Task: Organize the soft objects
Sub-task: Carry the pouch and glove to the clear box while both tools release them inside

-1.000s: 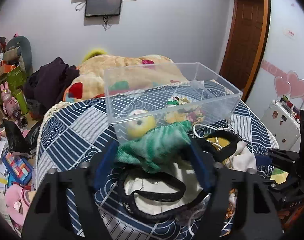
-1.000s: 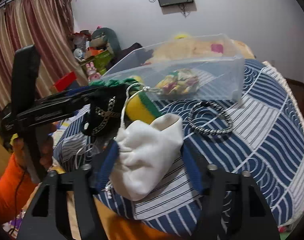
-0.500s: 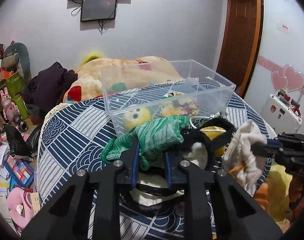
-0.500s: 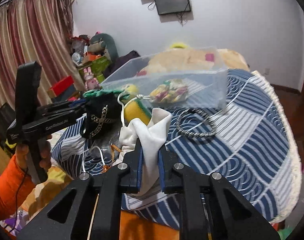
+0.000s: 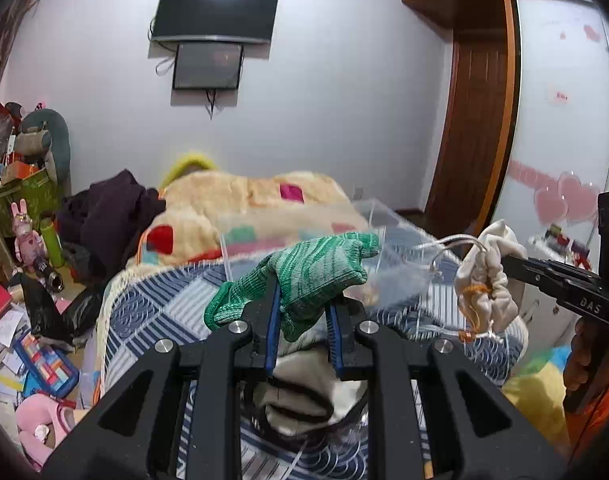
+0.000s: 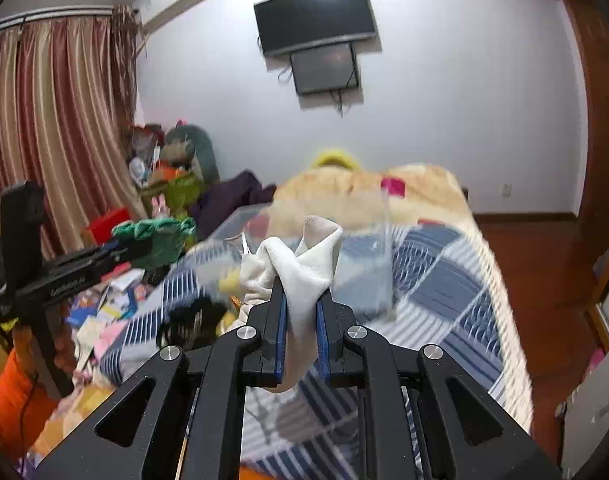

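Observation:
My left gripper (image 5: 302, 312) is shut on a green knitted glove (image 5: 312, 276) and holds it up above the blue patterned bed cover (image 5: 160, 312). My right gripper (image 6: 300, 312) is shut on a white drawstring pouch (image 6: 304, 272), also lifted. The pouch also shows at the right of the left wrist view (image 5: 486, 280), and the glove at the left of the right wrist view (image 6: 160, 236). The clear plastic box (image 6: 364, 240) stands blurred on the bed behind both; its contents are hidden.
A beige plush blanket (image 5: 244, 208) and dark clothes (image 5: 112, 216) lie at the bed's far end. A white cloth with a black band (image 5: 300, 396) lies under the left gripper. Clutter covers the floor at left (image 5: 28, 344). A wooden door (image 5: 480, 128) stands at right.
Both grippers have closed on their objects and lifted them well above the bed. The views now tilt upward and the box looks lower and blurred.

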The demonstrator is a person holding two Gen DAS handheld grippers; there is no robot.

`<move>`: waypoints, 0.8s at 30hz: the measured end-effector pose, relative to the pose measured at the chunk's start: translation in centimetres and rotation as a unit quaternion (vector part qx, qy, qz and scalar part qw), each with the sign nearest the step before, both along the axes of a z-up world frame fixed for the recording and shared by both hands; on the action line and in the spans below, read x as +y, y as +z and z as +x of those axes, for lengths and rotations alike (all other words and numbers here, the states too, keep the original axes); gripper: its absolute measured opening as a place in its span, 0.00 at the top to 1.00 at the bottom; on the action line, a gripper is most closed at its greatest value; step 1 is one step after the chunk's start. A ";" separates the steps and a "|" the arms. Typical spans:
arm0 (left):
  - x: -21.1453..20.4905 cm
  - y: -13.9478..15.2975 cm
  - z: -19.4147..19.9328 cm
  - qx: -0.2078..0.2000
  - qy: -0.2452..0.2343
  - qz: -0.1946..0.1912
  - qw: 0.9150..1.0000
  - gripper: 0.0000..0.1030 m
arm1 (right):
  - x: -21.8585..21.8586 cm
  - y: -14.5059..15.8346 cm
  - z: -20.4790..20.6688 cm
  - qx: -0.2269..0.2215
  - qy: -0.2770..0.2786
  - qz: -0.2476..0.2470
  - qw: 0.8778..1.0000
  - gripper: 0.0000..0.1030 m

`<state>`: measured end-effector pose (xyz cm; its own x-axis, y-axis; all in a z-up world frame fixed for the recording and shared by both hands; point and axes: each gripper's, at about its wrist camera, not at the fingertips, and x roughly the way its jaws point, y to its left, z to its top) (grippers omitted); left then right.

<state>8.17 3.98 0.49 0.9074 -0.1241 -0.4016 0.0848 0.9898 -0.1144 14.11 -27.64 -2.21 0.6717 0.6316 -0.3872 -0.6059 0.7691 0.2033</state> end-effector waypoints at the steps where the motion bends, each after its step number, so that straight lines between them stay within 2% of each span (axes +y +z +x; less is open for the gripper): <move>1: 0.0 0.4 0.2 -0.007 0.001 -0.002 1.000 0.80 | -0.1 0.4 0.2 -0.006 -0.004 0.004 1.000 0.89; 8: -0.2 2.1 2.3 -0.031 0.006 -0.003 1.000 0.80 | 0.3 2.6 2.8 -0.037 -0.032 0.023 0.999 0.89; 14: -0.5 1.9 5.1 -0.025 -0.001 0.001 1.000 0.80 | 2.1 2.5 5.3 -0.039 -0.056 0.009 0.998 0.89; 17: -0.8 1.1 6.8 -0.009 -0.003 0.018 1.000 0.80 | 3.6 1.7 6.5 -0.031 -0.057 -0.016 0.998 0.89; 24: -1.9 -2.2 11.1 0.062 -0.012 0.054 0.997 0.80 | 6.9 -1.0 8.8 -0.005 -0.041 -0.087 0.995 0.89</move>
<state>19.31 2.09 -1.72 0.8469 -0.0958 -0.5231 0.1008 0.9947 -0.0190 22.87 -20.75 -3.19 0.7225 0.4990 -0.4786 -0.5411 0.8390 0.0578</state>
